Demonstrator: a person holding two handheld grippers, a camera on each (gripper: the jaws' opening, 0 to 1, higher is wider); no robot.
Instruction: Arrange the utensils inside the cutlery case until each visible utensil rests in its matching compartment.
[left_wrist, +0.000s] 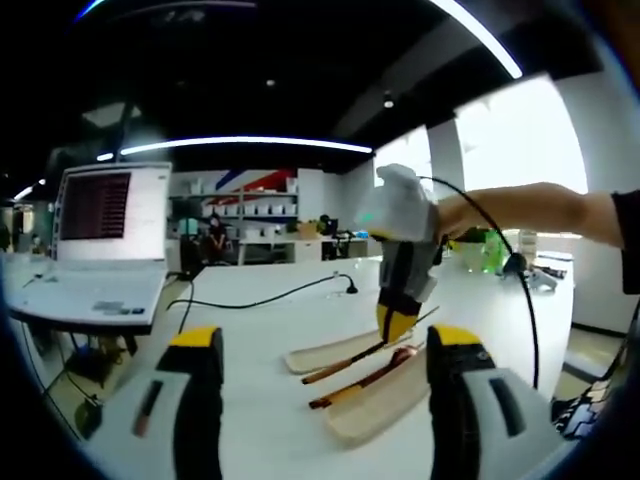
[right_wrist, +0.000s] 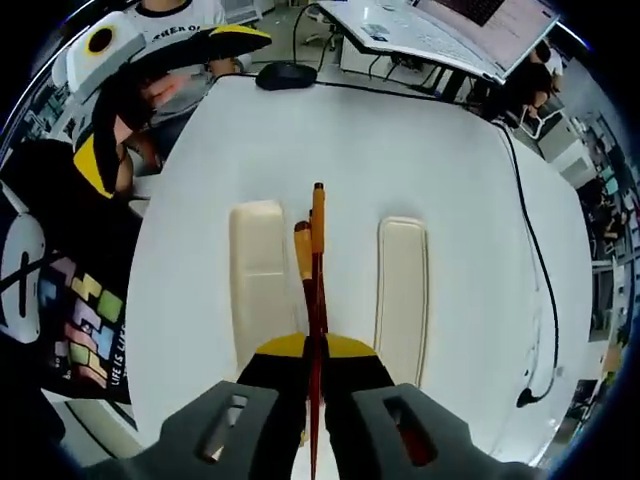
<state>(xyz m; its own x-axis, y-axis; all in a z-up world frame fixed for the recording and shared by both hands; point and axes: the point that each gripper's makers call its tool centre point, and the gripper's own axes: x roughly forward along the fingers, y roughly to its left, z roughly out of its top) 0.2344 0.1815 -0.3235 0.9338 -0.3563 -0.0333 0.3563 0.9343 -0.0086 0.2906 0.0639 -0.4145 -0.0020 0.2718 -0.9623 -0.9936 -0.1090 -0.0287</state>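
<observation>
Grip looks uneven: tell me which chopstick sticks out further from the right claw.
The right-hand chopstick in the right gripper view: its tip reaches beyond the left-hand chopstick, which stops short beside it.

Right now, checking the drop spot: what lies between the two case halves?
Right gripper view: the chopsticks, held by the right gripper, over bare table between the halves.
</observation>
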